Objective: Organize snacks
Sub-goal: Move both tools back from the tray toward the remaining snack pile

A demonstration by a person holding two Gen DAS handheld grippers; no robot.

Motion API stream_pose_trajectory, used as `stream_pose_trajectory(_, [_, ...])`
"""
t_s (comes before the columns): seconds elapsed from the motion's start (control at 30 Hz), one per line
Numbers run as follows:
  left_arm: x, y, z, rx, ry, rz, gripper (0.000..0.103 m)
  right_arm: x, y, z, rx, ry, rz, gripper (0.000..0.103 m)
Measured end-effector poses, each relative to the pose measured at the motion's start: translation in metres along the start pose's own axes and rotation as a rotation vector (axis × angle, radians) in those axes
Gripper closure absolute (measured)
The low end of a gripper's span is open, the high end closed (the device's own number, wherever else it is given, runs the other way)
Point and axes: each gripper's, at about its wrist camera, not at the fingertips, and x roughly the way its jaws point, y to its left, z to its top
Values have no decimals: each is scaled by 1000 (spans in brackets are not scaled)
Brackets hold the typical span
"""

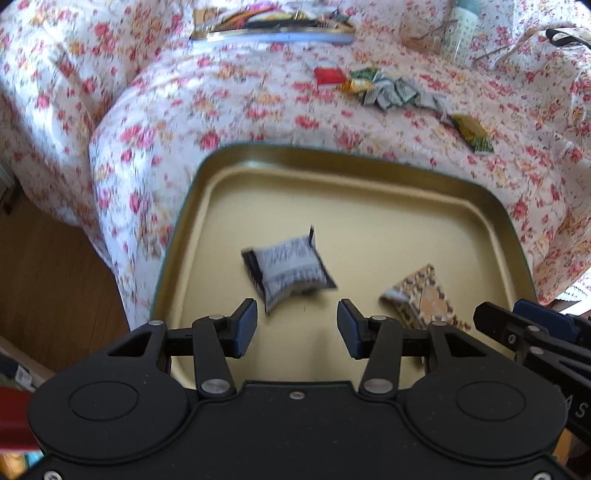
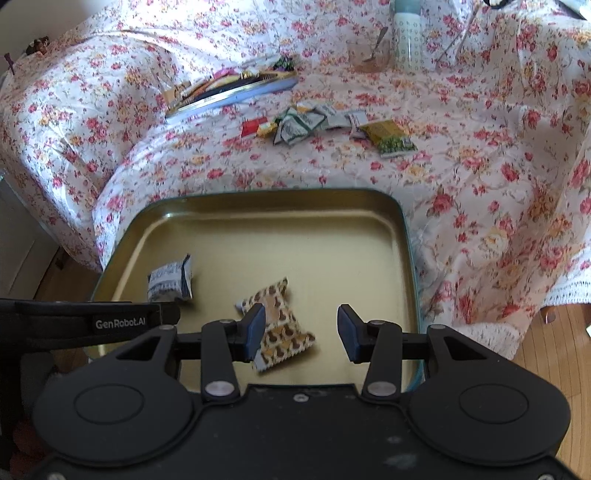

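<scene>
A gold tin tray (image 1: 369, 192) (image 2: 295, 221) lies on the floral cloth. In it are a grey-and-black snack packet (image 1: 288, 269) (image 2: 171, 282) and a brown patterned packet (image 1: 424, 299) (image 2: 280, 328). My left gripper (image 1: 297, 328) is open and empty, just short of the grey packet. My right gripper (image 2: 301, 332) is open and empty above the tray, its left finger over the brown packet. A pile of loose packets (image 1: 384, 90) (image 2: 317, 123) lies further back on the cloth, with a red one (image 1: 328, 75) (image 2: 254, 127) and a green-yellow one (image 1: 472, 134) (image 2: 389, 138).
A second tin (image 1: 273, 27) (image 2: 229, 90) holding snacks sits at the back. A glass cup with a spoon (image 2: 369, 53) and a bottle (image 2: 406, 37) stand at the far right. Wood floor (image 1: 55, 266) shows beyond the table's left edge.
</scene>
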Motion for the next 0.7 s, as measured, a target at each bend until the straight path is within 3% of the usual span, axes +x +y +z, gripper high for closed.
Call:
stream_pose_trajectory(0.23, [-5,1,34,42,-73,0,47,8,-19,29,32,-84,19,56])
stream_pose_trajectory(0.7, [22,10,127,-23,-161,-44,47,66,-75,116,-26,-196,-61,54])
